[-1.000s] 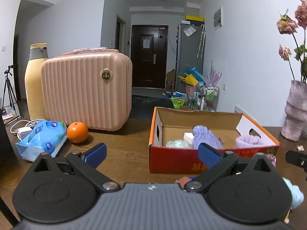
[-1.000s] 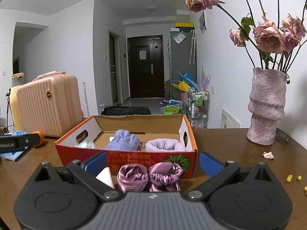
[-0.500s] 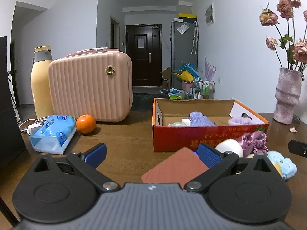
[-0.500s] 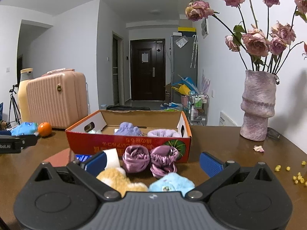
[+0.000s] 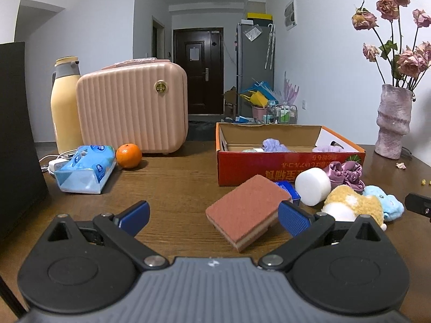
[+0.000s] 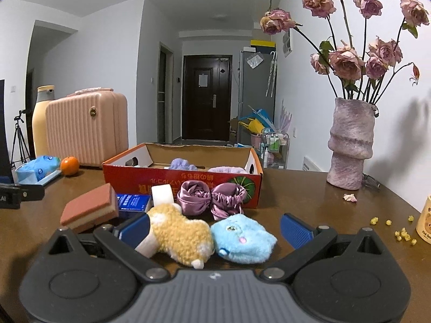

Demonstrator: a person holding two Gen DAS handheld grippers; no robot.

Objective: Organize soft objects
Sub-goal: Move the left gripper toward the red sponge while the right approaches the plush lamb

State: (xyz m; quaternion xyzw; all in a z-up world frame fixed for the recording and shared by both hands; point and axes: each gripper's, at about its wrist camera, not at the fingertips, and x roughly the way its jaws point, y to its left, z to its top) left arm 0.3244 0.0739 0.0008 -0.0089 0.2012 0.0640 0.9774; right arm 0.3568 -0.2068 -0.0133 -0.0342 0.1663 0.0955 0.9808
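Item: brown wooden table (image 5: 175, 188), holding the following.

Red cardboard box with open top (image 5: 285, 165), standing at the far middle of the table. Inside lay a lilac knitted soft piece (image 5: 273, 145) and a pale purple fluffy piece (image 6: 227, 170); other contents too hidden to tell.

Before the box's near wall, on the table:
- rust-red sponge block with a pale underlayer (image 5: 246, 211), tilted, its far edge propped on a small blue carton (image 6: 133, 202);
- white foam cylinder (image 5: 312, 186), beside the carton;
- two purple satin gathered scrunchies (image 6: 211, 199), side by side against the box wall;
- tan fleecy plush toy with white patches (image 6: 179, 232), touching a light blue fleecy plush toy (image 6: 243, 238) on its right.

Left gripper (image 5: 212, 216): blue-padded jaws stood wide apart, holding nothing, low over the table; the sponge block lay just ahead between the right pad and centre.

Right gripper (image 6: 215, 227): jaws likewise spread wide, empty; both plush toys lay between its pads, the tan one against the left pad.

Elsewhere on the table: pink ribbed hard-shell case (image 5: 133, 107) at the far left, a cream flask with grey collar (image 5: 64, 105) just beside it, an orange fruit (image 5: 128, 155), a blue soft pack of tissues (image 5: 84, 168), and a mottled purple vase of dried pink roses (image 6: 350, 145) at the far right.
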